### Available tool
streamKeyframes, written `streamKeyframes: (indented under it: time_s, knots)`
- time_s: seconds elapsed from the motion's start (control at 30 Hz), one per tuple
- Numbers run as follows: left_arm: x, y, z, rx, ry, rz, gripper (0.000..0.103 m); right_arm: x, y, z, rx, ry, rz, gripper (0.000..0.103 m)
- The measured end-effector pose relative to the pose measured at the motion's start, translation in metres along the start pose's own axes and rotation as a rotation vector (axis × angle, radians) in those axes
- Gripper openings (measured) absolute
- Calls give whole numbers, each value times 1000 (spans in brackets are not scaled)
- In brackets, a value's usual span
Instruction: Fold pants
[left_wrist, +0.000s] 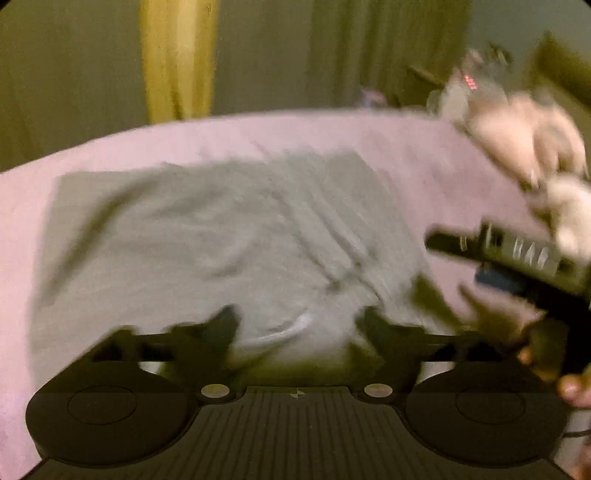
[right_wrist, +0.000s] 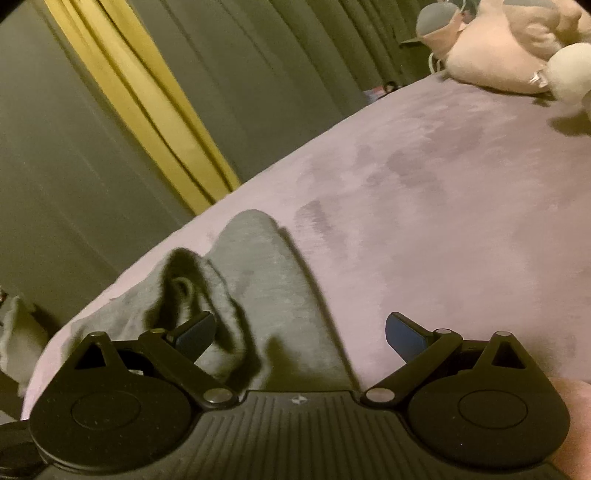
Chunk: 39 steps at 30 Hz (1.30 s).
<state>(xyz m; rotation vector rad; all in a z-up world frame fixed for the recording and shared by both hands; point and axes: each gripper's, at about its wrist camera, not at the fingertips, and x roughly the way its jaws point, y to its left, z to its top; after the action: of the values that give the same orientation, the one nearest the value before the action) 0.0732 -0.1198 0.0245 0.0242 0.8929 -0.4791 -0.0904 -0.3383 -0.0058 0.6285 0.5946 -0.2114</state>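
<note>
Grey pants (left_wrist: 207, 236) lie spread and creased on a pink bed cover (left_wrist: 258, 136); the left wrist view is blurred by motion. My left gripper (left_wrist: 297, 325) is open just above the near edge of the pants, with nothing between its fingers. My right gripper (left_wrist: 480, 258) shows at the right of that view, held in a hand. In the right wrist view a folded end of the grey pants (right_wrist: 258, 280) lies on the cover, raised in a hump. My right gripper (right_wrist: 299, 332) is open over that end, holding nothing.
A pink and white plush toy (right_wrist: 517, 48) lies at the far corner of the bed (right_wrist: 443, 184). Dark green curtains (right_wrist: 258, 55) with a yellow strip (right_wrist: 140, 99) hang behind the bed's far edge.
</note>
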Motion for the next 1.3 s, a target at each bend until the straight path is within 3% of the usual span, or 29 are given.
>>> streamKeyframes:
  time_s: [0.1, 0.2, 0.3, 0.37, 0.5, 0.63, 0.77, 1.0, 1.2, 1.27, 1.3]
  knots:
    - [-45, 56, 2, -151, -126, 59, 96, -1, 3, -1, -1, 10, 25, 99]
    - [-90, 113, -2, -328, -189, 219, 98, -8, 7, -2, 19, 19, 75, 99]
    - [-114, 170, -14, -456, -182, 455, 100, -14, 9, -3, 79, 45, 134, 99]
    - [-120, 201, -24, -523, -152, 541, 100, -12, 11, -6, 120, 86, 175, 98]
    - [-100, 235, -56, -658, -117, 537, 100, 0, 24, -10, 121, 156, 181, 97]
    - [-68, 240, -79, -758, 11, 479, 99, 19, 37, -16, 85, 228, 174, 97]
    - [-76, 237, -78, -750, -76, 498, 100, 34, 43, -24, 71, 226, 144, 99]
    - [-72, 251, -87, -876, -92, 476, 100, 41, 66, -36, -74, 180, 132, 99]
    - [-75, 241, -88, -852, -94, 481, 100, 49, 85, -36, -100, 209, 79, 99]
    - [-76, 238, -89, -845, -97, 482, 100, 49, 88, -36, -81, 195, 68, 93]
    - [-75, 238, -89, -845, -99, 481, 100, 49, 89, -36, -82, 187, 56, 85]
